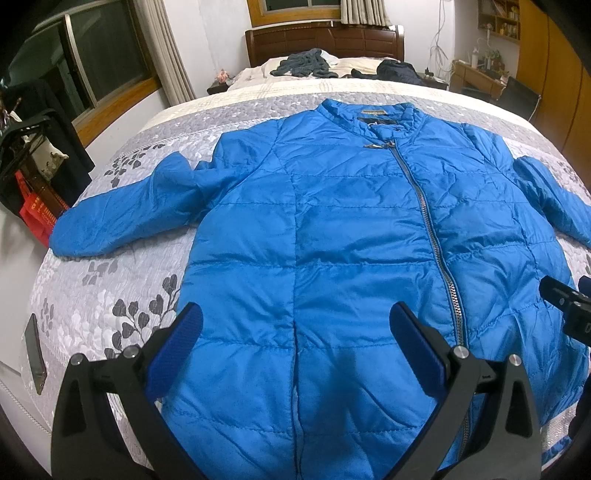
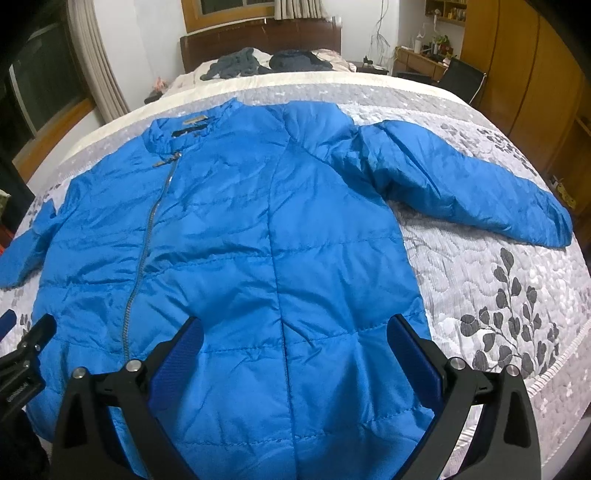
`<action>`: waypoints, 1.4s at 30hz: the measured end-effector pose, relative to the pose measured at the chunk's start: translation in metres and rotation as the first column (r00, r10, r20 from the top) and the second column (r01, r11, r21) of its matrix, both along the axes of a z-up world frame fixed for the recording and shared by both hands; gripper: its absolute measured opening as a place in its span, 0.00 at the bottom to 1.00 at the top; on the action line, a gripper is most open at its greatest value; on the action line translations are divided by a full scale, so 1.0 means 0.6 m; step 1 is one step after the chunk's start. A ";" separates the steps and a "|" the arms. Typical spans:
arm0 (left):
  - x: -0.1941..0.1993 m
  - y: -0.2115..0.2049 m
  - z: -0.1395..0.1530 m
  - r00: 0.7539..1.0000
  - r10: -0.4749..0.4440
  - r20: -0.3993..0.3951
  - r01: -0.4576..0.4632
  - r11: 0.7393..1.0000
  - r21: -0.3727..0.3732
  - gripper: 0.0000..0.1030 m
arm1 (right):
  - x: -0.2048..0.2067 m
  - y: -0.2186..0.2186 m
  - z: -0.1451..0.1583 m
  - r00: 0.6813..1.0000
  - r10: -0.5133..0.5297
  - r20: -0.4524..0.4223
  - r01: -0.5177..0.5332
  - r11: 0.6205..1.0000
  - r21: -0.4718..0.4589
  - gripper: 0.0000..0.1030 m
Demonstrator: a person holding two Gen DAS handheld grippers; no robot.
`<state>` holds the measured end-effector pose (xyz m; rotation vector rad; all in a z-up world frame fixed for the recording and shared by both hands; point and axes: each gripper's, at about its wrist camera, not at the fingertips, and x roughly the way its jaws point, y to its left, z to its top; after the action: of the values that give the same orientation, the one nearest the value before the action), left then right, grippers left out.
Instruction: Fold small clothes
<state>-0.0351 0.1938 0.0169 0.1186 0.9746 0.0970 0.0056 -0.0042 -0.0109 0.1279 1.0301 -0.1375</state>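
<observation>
Blue jacket (image 1: 332,240) lies flat, zipped, sleeves spread on the bed (image 1: 110,295) for folding; left tool (image 1: 295,332) and right tool (image 2: 295,336) hover released at lower frame, grasping nothing.

Bed (image 1: 122,280) carries blue jacket (image 1: 332,229), spread flat.

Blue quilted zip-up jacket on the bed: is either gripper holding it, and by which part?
Neither. The left gripper and right gripper are open above the blue quilted zip-up jacket.

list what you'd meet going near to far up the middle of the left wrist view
left gripper → blue jacket → its collar → grey floral bedspread → dark clothes pile → wooden headboard → window
</observation>
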 end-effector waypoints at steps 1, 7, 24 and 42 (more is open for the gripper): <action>0.000 0.000 -0.001 1.000 0.000 0.000 0.000 1.000 -0.001 0.97 | -0.001 -0.001 0.001 1.000 -0.001 0.000 0.001 1.000 0.001 0.96; -0.001 0.000 0.001 1.000 -0.001 0.000 0.001 1.000 0.001 0.97 | -0.001 0.000 0.002 1.000 -0.001 0.002 0.001 1.000 -0.002 0.96; 0.000 0.001 0.001 1.000 0.002 -0.001 -0.002 1.000 0.002 0.97 | -0.002 -0.002 0.004 1.000 -0.004 0.004 0.004 1.000 -0.001 0.96; 0.058 -0.012 -0.017 0.988 -0.081 -0.135 0.069 0.993 -0.090 0.97 | 0.038 -0.158 0.004 0.996 -0.089 -0.024 0.091 0.994 0.066 0.96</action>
<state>-0.0004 0.1867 0.0067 0.0842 1.1097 -0.0228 0.0284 -0.0991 -0.0086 0.2340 1.0507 -0.1866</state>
